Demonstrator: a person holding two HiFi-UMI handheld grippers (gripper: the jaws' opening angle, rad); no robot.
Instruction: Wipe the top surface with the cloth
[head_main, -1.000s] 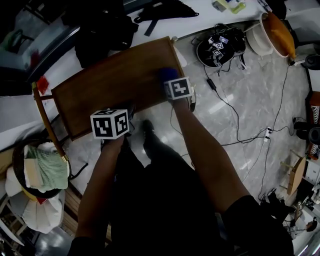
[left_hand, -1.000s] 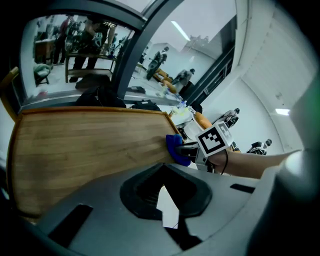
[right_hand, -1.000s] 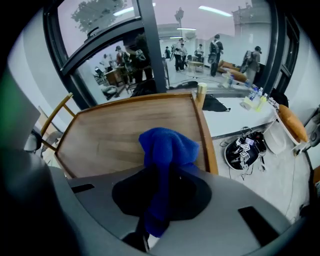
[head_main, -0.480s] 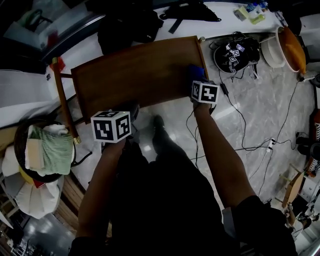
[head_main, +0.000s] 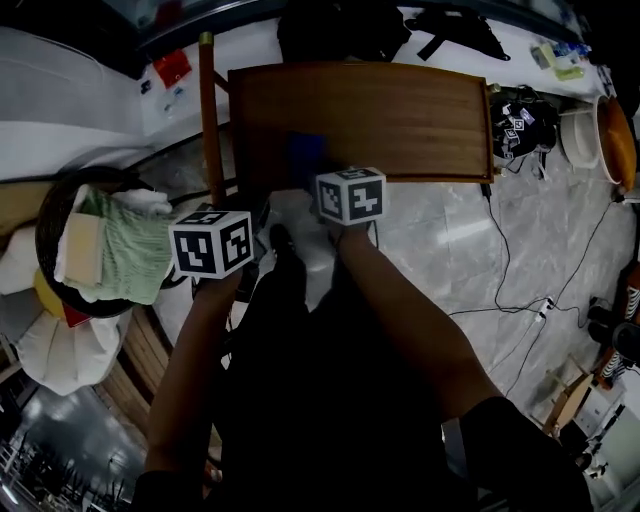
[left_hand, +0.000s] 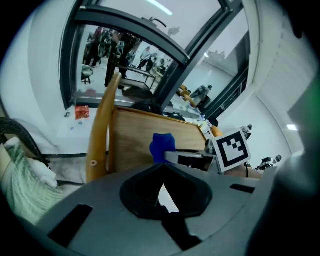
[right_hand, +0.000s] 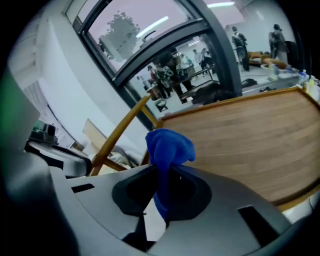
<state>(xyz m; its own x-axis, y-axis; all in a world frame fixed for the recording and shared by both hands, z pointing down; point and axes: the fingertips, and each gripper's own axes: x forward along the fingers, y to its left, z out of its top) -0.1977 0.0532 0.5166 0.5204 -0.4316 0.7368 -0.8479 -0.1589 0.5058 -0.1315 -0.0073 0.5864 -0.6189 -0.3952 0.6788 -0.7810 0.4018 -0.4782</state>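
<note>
Where our right claw (right_hand: 161, 170) reaches over the near-left part of the wooden counter (head_main: 420, 115), its jaws are pressed together on the blue cloth (right_hand: 169, 144). The cloth bunches up above the tips and hangs down between them. From the head view, the cloth shows as a dark blue patch over the counter top, just ahead of that claw and close to the counter's near edge. We cannot tell whether it touches the wood. Our left claw (left_hand: 161, 168) hangs off the counter above the pale floor (head_main: 470, 250), left of the right one and nearer to us. Its jaws meet at the tips with nothing between them, and it faces the cloth. At our left, a round dark basket (head_main: 48, 205) holds pale green fabric (head_main: 125, 255), near the counter's yellow wooden side rail (head_main: 207, 120).
</note>
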